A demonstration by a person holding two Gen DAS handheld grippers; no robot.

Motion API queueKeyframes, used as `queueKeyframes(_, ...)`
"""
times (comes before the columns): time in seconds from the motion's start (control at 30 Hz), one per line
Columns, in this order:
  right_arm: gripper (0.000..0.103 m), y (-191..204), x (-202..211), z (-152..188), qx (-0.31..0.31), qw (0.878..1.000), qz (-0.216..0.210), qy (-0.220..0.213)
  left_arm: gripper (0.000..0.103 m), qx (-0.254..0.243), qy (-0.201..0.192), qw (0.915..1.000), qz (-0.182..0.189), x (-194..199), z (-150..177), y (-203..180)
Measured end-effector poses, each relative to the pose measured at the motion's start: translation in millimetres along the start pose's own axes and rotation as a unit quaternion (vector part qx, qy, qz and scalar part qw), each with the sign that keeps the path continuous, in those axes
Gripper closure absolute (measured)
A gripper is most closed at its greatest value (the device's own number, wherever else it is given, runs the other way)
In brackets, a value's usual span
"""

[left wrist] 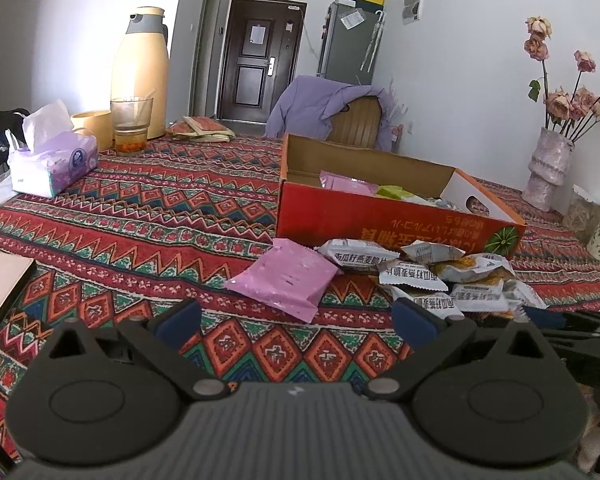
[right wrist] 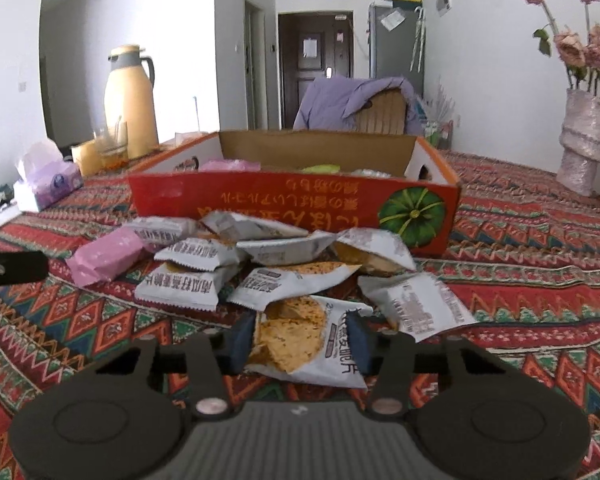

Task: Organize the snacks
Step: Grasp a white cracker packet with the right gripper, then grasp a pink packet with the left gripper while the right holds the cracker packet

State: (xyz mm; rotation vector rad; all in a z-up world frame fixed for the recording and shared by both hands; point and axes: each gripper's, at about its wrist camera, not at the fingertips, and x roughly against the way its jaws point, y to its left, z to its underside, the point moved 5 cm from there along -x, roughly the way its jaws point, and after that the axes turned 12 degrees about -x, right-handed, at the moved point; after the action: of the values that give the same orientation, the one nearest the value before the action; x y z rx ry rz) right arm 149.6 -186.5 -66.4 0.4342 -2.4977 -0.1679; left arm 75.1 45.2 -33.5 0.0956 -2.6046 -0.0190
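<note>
The right tool (right wrist: 300, 344) has its two blue pads pressed against the sides of a white snack packet (right wrist: 300, 344) printed with golden crisps, so it is clamped on that packet, which lies low over the patterned tabletop (right wrist: 540, 280) at the near edge of the pile. Just beyond it the other white packets (right wrist: 260, 256) lie heaped and overlapping, some face up and some turned over, and one more white packet (right wrist: 416, 304) sits just to the right of the held one. A pink packet (right wrist: 104, 256) lies at the left end of the heap, touching the white ones. Behind the pile, nearly against it, stands the red cardboard box (right wrist: 260, 200) with a green pumpkin printed on its front (its lettering reads upside down); inside, a pink wrapper and a pale green one show above the front wall, though the rest of its contents is hidden by that wall. The left tool (left wrist: 296, 324) hovers with its fingers spread wide and nothing between them, over bare cloth just short of the pink packet (left wrist: 288, 280). Its black body appears at the left edge of the right wrist view. Farther off to the left stand a tissue pack (left wrist: 52, 164), a glass (left wrist: 131, 125) with something reddish at the bottom, perhaps berries, and a tall cream thermos (left wrist: 140, 72). To the right stands a vase of dried roses (left wrist: 548, 164), and behind the box a chair draped in purple cloth (left wrist: 328, 104).
</note>
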Motion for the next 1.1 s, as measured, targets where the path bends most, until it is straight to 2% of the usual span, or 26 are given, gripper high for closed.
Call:
queueKeyframes(0.33, 0.055, -15, 42, -25, -0.012, 0.996, 0.007, -0.083, 0.000, -0.005, 0.008, 0.9999, -0.003, -6, 0, -2)
queueKeyframes(0.83, 0.055, -28, 51, -40, -0.028, 0.993, 0.015, -0.114, 0.000, -0.014, 0.021, 0.9996, -0.014, -19, -3, 1)
queueKeyframes(1.1, 0.055, -30, 39, -41, -0.034, 0.994, 0.018, -0.105, 0.000, -0.058, 0.040, 0.9974, -0.018, -40, -18, -4)
